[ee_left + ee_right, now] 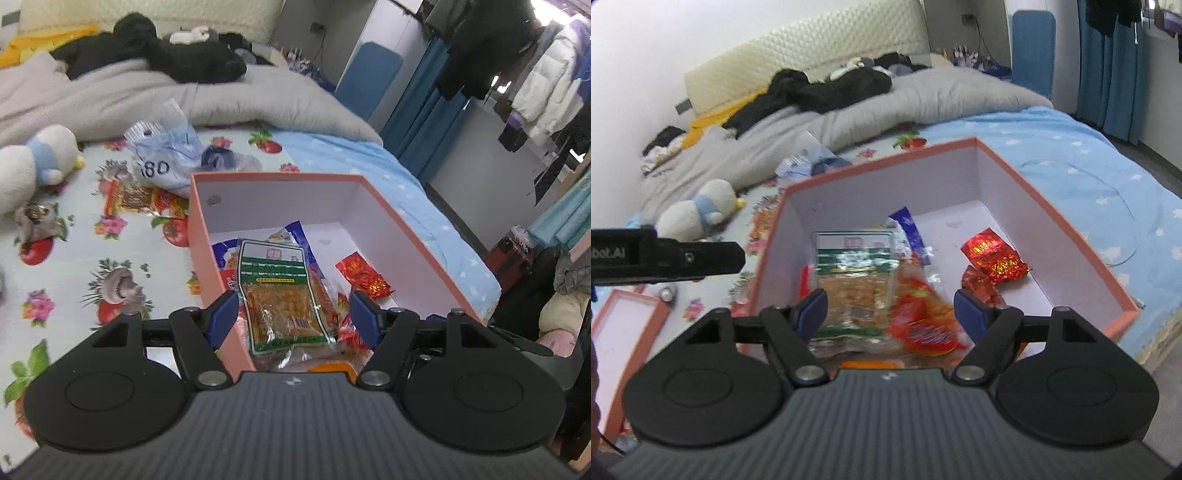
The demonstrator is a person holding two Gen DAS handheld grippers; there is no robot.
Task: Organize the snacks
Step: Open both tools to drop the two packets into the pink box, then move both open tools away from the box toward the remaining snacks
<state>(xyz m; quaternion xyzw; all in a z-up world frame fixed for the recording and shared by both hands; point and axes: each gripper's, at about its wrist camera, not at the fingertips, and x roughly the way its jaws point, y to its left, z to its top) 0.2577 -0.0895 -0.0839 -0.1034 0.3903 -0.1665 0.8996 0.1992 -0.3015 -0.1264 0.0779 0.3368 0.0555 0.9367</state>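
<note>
A salmon-pink box [199, 229] [1052, 218] with a white inside stands open on the bed. In it lie a clear packet with a green label [280, 291] [855, 269], a blue packet [299, 236] [908, 229], red foil packets [364, 275] [995, 256] and a red-orange packet [923, 314]. My left gripper [293, 317] hangs over the box's near end, open, the green-labelled packet lying loose below its blue pads. My right gripper [892, 315] is also open above the packets and holds nothing. Another orange-red snack packet [136, 197] lies on the sheet left of the box.
A crumpled plastic bag [166, 158] sits behind the box. A white and blue plush toy [33, 158] [698, 210] lies at the left. The box lid [613, 332] lies upturned at the near left, under a black housing [665, 258]. A grey duvet [110, 96] covers the far bed.
</note>
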